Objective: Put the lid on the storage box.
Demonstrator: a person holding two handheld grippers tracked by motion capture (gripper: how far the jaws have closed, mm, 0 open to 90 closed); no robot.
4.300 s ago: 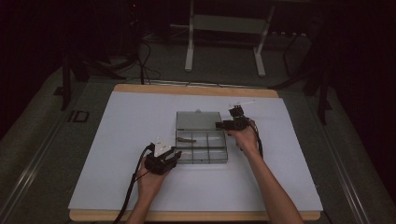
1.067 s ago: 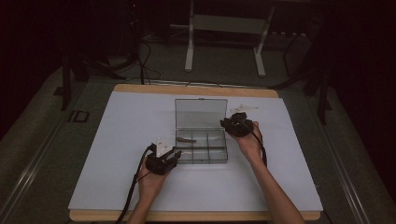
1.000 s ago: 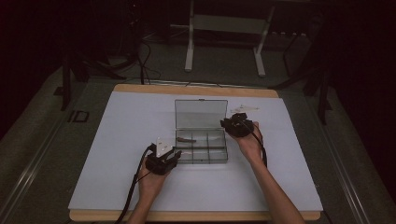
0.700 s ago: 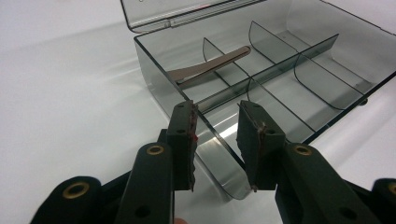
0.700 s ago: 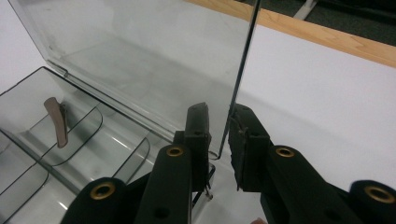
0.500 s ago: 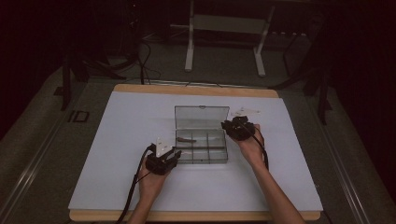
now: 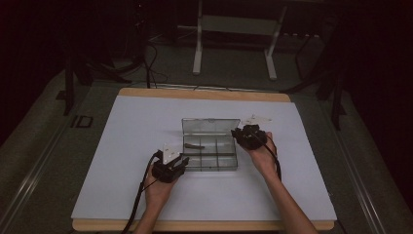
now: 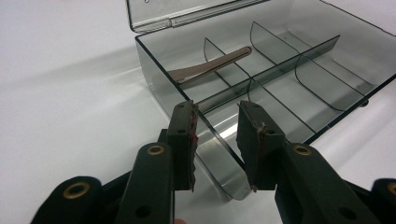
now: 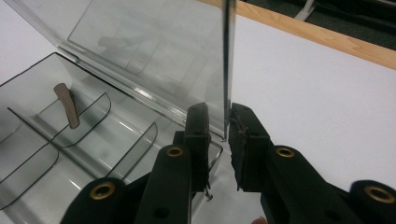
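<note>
Landmark: clear compartment box (image 7: 210,152), on the white table sheet (image 7: 122,146), lid up. Nearest the person, left gripper (image 7: 169,167) sits at the box's near left corner; in the left gripper view its jaws straddle that rounded corner wall, one pad inside, one outside, a gap visible on both sides, so moderately open and not pressing. Inside the box, in a far-left compartment, lies a brown clip (image 8: 210,69), tilted across a divider. At the box's far right corner is the right gripper (image 7: 248,136); in the right gripper view (image 9: 219,128) its jaws stand on either side of the raised lid (image 9: 154,56) edge, narrowly parted; whether the pads press it, cannot tell. Beyond the lid: wooden table edge (image 7: 204,93).
</note>
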